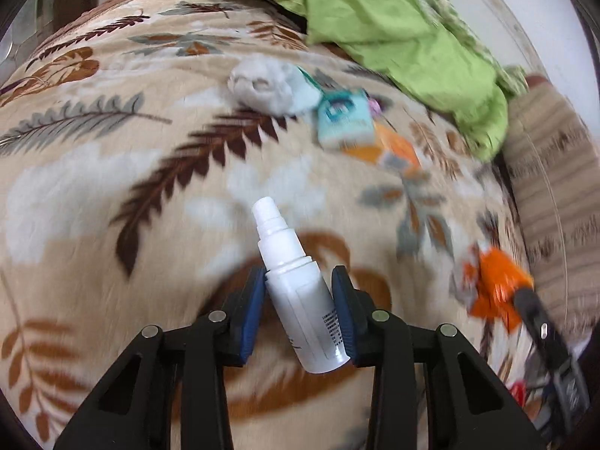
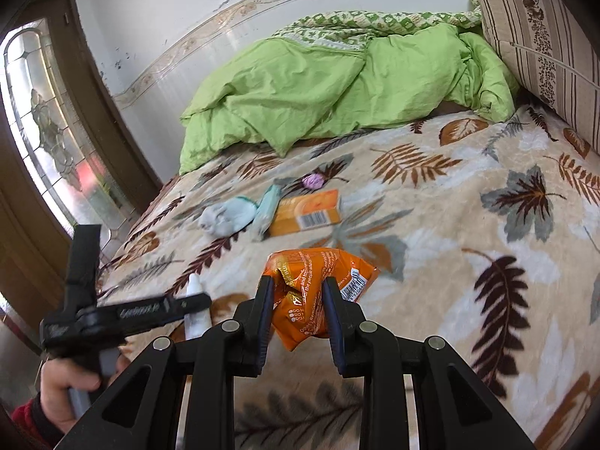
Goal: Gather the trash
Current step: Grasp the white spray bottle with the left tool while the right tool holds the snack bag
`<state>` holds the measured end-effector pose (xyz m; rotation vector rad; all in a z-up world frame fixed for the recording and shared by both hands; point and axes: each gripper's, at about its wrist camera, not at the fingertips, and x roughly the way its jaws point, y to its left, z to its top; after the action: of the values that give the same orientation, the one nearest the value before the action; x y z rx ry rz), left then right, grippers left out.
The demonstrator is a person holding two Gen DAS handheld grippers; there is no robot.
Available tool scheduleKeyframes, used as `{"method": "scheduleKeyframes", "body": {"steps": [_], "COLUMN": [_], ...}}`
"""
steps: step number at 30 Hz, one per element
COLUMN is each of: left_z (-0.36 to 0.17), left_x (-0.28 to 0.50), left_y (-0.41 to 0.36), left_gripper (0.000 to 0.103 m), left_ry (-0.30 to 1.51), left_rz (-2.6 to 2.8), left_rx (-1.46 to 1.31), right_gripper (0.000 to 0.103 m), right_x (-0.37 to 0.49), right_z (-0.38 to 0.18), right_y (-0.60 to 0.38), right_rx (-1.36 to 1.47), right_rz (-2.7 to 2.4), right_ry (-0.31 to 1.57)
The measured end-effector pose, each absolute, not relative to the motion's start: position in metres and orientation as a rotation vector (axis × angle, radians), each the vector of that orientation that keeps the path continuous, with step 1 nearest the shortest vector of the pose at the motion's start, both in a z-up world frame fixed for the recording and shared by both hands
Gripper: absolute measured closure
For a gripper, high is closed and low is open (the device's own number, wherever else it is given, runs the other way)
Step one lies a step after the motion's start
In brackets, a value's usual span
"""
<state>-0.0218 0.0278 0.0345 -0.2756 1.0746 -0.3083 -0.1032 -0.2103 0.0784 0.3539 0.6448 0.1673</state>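
1. Left gripper [image 1: 299,300] — clenched on a white spray bottle [image 1: 296,285], blue pads pressing its lower body; nozzle points forward and slightly left, bottle tilted, raised above the bedding. In the right wrist view the same tool appears at lower left, a hand [image 2: 62,386] on its handle.
2. Right gripper [image 2: 296,307] — clamped on a crumpled orange wrapper [image 2: 318,288] with a barcode panel on its right side; the wrapper bulges out above and between the pads.
3. Leaf-print blanket [image 2: 468,225] — beige with brown and grey fronds, covering the bed; all loose items lie on it.
4. Cluster of litter, mid-blanket, items touching or overlapping:
   - crumpled pale tissue wad [image 2: 225,217], leftmost;
   - teal packet [image 2: 268,206], just beside the wad;
   - flat orange box [image 2: 309,212] with barcode, right of the packet;
   - small purple wrapper ball [image 2: 313,180], just behind the box.
5. Green quilt [image 2: 330,93] — bunched at the far side against the wall.
6. Striped pillow [image 2: 540,41] — upright, right of the quilt.
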Motion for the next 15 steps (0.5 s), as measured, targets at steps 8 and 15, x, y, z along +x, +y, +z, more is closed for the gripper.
{"method": "scheduleKeyframes", "body": {"steps": [8,15], "left_z": [0.022,0.025], "left_x": [-0.025,-0.042], "left_y": [0.008,0.004], "left_gripper": [0.071,0.074], "left_ry": [1.042,0.946], "left_rz": [-0.294,-0.270], "left_rx": [-0.177,-0.122], "right_gripper": [0.075,0.075], "right_x": [-0.118,-0.116], "right_z": [0.073,0.069], "right_y": [-0.210,-0.206], "right_rx": [0.368,0.353], "right_rz": [0.152,0.139], "right_ry": [0.666,0.687]}}
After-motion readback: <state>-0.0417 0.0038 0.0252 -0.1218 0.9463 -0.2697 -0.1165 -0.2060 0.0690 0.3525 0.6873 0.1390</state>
